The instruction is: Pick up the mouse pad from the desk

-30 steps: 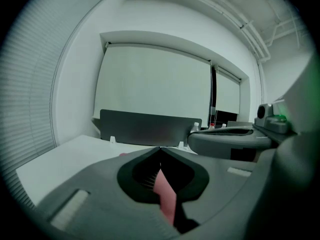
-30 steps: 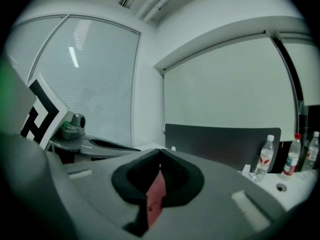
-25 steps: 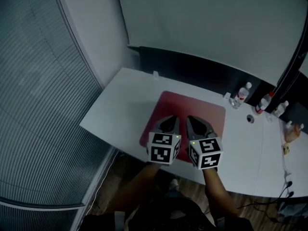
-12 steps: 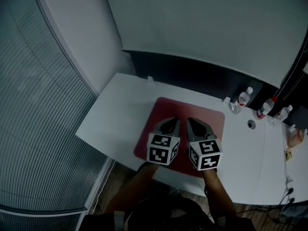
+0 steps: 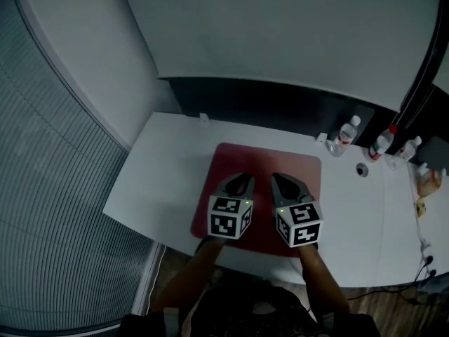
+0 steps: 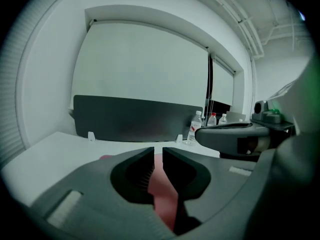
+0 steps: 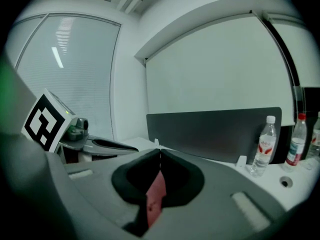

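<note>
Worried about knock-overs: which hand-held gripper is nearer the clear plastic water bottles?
Right. The right hand-held gripper is over the red rectangular mouse pad's right half, toward the water bottles; the left hand-held gripper is over its left half.

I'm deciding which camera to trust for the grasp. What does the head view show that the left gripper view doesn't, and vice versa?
Head view only: the red mouse pad nearly whole, the person's forearms, window blinds. Left gripper view only: the left gripper close up, jaws all but closed, nothing between them. Both: the pad, white desk, water bottles, right gripper.
</note>
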Motion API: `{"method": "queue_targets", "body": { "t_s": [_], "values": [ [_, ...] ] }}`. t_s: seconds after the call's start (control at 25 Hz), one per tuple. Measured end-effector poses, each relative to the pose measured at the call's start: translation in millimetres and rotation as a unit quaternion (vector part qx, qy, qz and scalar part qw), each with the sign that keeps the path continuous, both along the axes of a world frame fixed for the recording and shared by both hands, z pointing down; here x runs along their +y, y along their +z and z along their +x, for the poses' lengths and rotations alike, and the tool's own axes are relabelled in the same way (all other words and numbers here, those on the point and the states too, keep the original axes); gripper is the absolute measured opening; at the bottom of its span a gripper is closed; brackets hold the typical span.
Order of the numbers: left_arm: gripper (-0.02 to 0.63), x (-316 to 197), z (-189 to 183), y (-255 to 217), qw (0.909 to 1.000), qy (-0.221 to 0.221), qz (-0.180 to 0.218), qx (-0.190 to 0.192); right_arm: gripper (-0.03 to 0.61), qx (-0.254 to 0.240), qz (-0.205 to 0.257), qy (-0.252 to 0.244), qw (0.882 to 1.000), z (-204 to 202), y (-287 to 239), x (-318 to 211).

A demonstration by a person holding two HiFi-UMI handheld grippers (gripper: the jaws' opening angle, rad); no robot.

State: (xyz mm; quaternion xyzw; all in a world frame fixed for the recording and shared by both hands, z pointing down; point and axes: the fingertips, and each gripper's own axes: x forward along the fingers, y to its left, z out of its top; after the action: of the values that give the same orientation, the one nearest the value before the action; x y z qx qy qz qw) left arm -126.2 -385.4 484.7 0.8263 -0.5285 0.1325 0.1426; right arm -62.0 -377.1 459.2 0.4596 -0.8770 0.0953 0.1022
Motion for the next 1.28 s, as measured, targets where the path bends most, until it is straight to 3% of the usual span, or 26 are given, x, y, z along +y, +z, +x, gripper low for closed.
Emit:
{"method": "queue_targets", "body": {
  "t_s": [0.4, 0.64, 0.92, 1.28],
  "values": [
    [0.104, -5.1, -20.8, 29.5, 0.9982, 0.052, -0.031, -0.001, 0.017, 0.029, -0.016, 0.054, 0.998, 11.7, 26.6, -0.5],
    [0.164, -13.8, -44.5, 44.3, 0.998, 0.05, -0.036, -0.012, 0.034, 0.045, -0.028, 0.083, 0.995, 26.6, 40.5, 3.3],
    [0.231, -16.2, -65.8, 78.5, 0.9953, 0.047, -0.08, -0.025, 0.079, 0.059, -0.051, 0.119, 0.99, 55.8, 63.2, 5.6],
    [0.303, -22.2, -89.9, 116.9, 0.9906, 0.037, -0.124, -0.045, 0.143, 0.075, -0.082, 0.132, 0.985, 82.6, 93.0, 3.9]
  ]
}}
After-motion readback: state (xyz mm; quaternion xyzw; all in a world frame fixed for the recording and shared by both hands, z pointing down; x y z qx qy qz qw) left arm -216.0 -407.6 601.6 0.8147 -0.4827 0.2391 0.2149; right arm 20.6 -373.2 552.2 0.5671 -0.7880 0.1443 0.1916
